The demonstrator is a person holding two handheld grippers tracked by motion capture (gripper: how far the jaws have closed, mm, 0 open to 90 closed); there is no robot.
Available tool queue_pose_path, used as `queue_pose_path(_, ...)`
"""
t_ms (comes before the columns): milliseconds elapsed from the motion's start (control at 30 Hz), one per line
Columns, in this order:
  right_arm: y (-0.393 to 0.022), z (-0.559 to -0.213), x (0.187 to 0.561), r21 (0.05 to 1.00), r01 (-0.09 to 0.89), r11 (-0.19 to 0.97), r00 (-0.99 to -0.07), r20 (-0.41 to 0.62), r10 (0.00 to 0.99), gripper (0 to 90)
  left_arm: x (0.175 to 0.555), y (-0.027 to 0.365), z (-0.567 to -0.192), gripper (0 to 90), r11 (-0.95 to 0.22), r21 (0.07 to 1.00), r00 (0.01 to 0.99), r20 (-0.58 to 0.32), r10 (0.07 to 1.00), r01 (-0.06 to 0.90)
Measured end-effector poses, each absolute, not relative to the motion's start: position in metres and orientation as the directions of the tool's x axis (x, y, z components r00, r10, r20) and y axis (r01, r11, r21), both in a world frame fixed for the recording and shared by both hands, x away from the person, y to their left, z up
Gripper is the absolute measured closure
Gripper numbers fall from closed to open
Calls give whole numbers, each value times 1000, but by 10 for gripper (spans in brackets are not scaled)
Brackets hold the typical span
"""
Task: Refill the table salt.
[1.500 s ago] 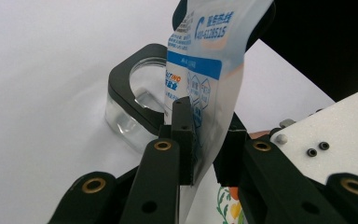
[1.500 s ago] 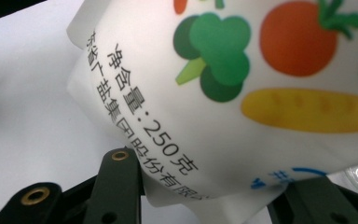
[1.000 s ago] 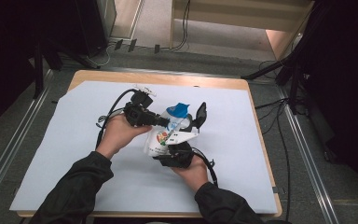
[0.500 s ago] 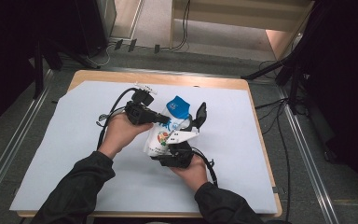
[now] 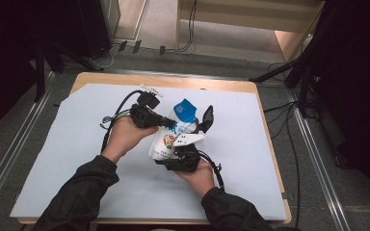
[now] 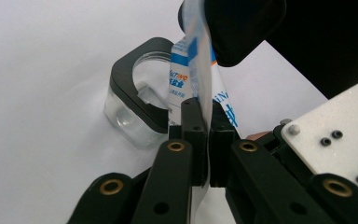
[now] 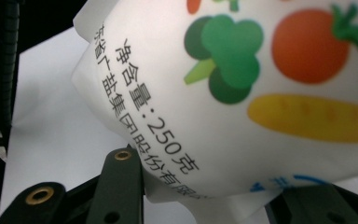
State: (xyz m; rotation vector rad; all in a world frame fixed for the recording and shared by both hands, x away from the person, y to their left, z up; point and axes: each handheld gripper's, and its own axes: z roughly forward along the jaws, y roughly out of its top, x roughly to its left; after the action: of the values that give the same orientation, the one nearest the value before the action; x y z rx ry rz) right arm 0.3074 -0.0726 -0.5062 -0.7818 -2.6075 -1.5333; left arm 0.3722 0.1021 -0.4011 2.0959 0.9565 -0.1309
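A white pouch [image 5: 166, 142] printed with vegetables, blue at its top [image 5: 185, 109], is held above the table between both grippers. My left gripper [image 5: 173, 122] comes in from the left and is shut on the pouch's thin blue-and-white top edge [image 6: 200, 60]; in the left gripper view [image 6: 204, 105] the film runs straight between the closed pads. My right gripper [image 5: 188, 129] reaches up from the near side, its jaws clamped on either side of the pouch's bulging body [image 7: 261, 93]. One black right jaw presses the pouch at the top of the left gripper view.
A small clear container with a black rim [image 6: 135, 109] sits on the pale sheet just behind the pouch. The sheet [image 5: 77, 159] covers a wooden table [image 5: 207, 84]. Cables trail from both grippers, and dark stands and floor cables surround the table.
The pouch's blue top has flattened and risen slightly at the left gripper's tip. Both hands have stayed where they were.
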Motion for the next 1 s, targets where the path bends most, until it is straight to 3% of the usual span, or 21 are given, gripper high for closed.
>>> queue_pose_path(267,-70,-506,309,805,440,398,-867,265,422,584,375,98,-402,900,-371,630,691,-392,607,683)
queue_pose_path(433,-71,-504,311,806,454,380,-864,293,410,608,377,98,-402,900,-361,634,689,-398,606,684)
queue_pose_path(833,-71,-502,315,803,484,348,-855,349,382,618,379,101,-402,815,-344,632,682,-424,596,694)
queue_pose_path(1000,-69,-502,315,804,484,346,-856,351,381,618,381,102,-402,873,-354,626,680,-413,605,695)
